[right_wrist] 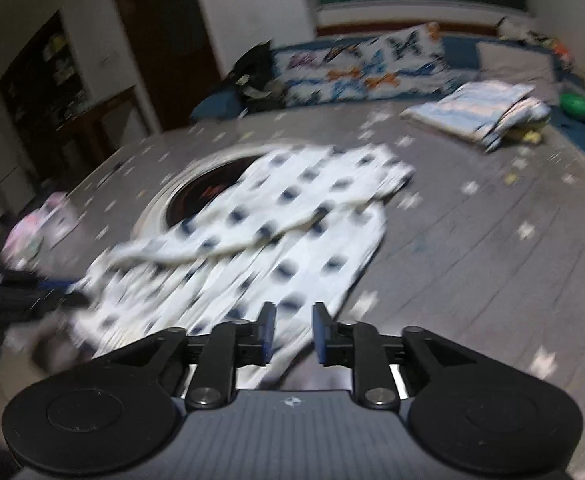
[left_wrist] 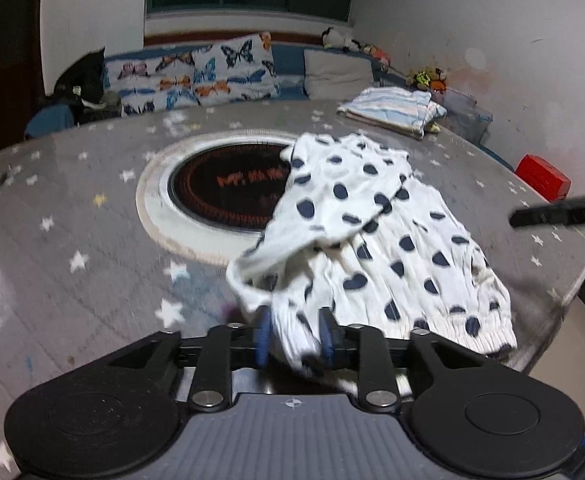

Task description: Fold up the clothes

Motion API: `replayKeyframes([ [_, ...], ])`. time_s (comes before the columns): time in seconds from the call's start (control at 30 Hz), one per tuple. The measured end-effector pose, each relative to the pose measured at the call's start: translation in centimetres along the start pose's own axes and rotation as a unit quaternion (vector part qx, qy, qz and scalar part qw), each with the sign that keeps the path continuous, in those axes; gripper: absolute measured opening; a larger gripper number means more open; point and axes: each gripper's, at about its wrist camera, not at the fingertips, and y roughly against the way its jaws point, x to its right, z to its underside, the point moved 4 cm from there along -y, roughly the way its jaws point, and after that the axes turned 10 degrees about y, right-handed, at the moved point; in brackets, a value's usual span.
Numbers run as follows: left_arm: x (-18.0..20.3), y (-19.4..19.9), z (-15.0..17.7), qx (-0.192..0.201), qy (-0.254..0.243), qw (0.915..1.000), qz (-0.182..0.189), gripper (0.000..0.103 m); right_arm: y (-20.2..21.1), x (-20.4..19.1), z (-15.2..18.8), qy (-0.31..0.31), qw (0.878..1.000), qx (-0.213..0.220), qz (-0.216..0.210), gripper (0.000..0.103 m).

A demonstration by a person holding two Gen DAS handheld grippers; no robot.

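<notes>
While the white spotted garment (left_wrist: 372, 240) lies part-folded on the grey starred table cover (left_wrist: 72, 220), one half doubled over the other and its far edge draped across the round dark inset (left_wrist: 220, 196) in the middle of the table, both grippers sit at its near hem. The left gripper (left_wrist: 294, 330) has a bunch of the hem between its blue pads, but the jaws stand partly apart and the cloth looks slack there, so it appears to be let go rather than pinched. The right gripper (right_wrist: 294, 330) is likewise partly open with nothing held; the garment's near edge lies below and beyond its fingers. To do this fold well, I would judge that each hand should lift clear of the cloth without dragging the hem, since a snagged corner would pull the top layer askew. Then the upper layer wants smoothing so its edges line up with the lower. A finished striped pile (left_wrist: 392, 110) sits well apart at the far side, near the butterfly pillows (left_wrist: 196, 74).
</notes>
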Motion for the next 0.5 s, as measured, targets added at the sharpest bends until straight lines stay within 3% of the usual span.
replayKeyframes([
  [0.17,0.5,0.2,-1.3,0.026,-0.016,0.9995,-0.004,0.046,-3.8,3.9,-3.5,-0.028,0.999,0.014,0.040,0.030],
  [0.5,0.1,-3.0,-2.2,0.010,-0.039,0.9989,-0.023,0.049,-12.7,9.5,-7.5,-0.105,0.992,0.000,0.064,0.038],
])
